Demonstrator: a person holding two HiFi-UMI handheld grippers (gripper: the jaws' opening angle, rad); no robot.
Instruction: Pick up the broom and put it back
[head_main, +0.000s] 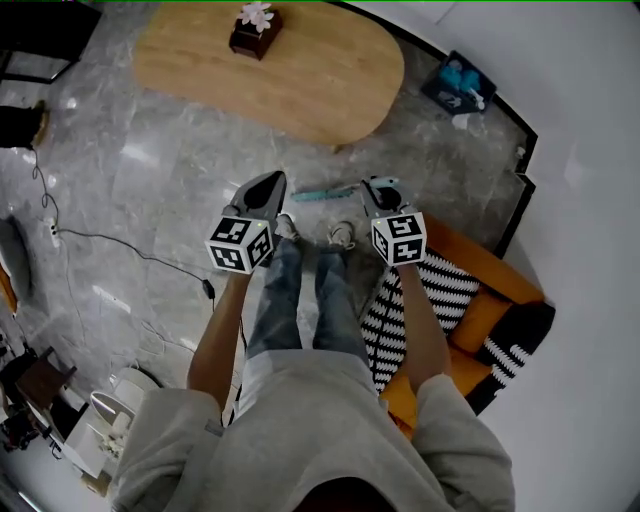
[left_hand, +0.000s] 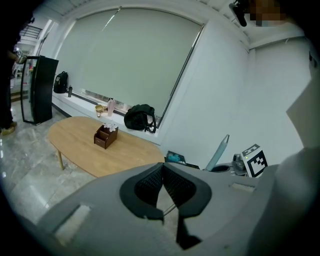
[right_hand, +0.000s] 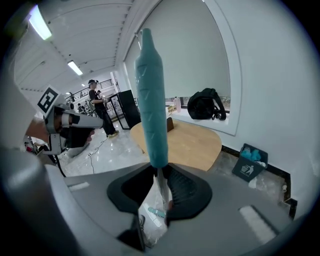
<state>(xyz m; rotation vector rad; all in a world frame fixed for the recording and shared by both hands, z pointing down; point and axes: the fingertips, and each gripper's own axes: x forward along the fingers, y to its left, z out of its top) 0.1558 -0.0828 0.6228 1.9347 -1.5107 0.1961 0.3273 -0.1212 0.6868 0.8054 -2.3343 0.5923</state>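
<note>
The broom shows as a teal handle (right_hand: 151, 100) that rises straight out of my right gripper (right_hand: 160, 176), whose jaws are shut on the thin metal shaft just below the teal grip. In the head view the teal handle (head_main: 325, 192) lies across between the two grippers, above the person's shoes. My right gripper (head_main: 378, 186) holds its right end. My left gripper (head_main: 268, 182) hovers a little to the left of the handle, apart from it. In its own view my left gripper (left_hand: 162, 170) has its pads together with nothing between them, and the teal handle (left_hand: 218, 152) stands off to the right.
An oval wooden table (head_main: 300, 90) with a brown tissue box (head_main: 255, 35) stands ahead. A dark bin (head_main: 458, 85) sits by the wall. An orange sofa (head_main: 480, 265) with striped cushions (head_main: 425, 295) is close on the right. A cable (head_main: 110, 245) trails over the marble floor at left.
</note>
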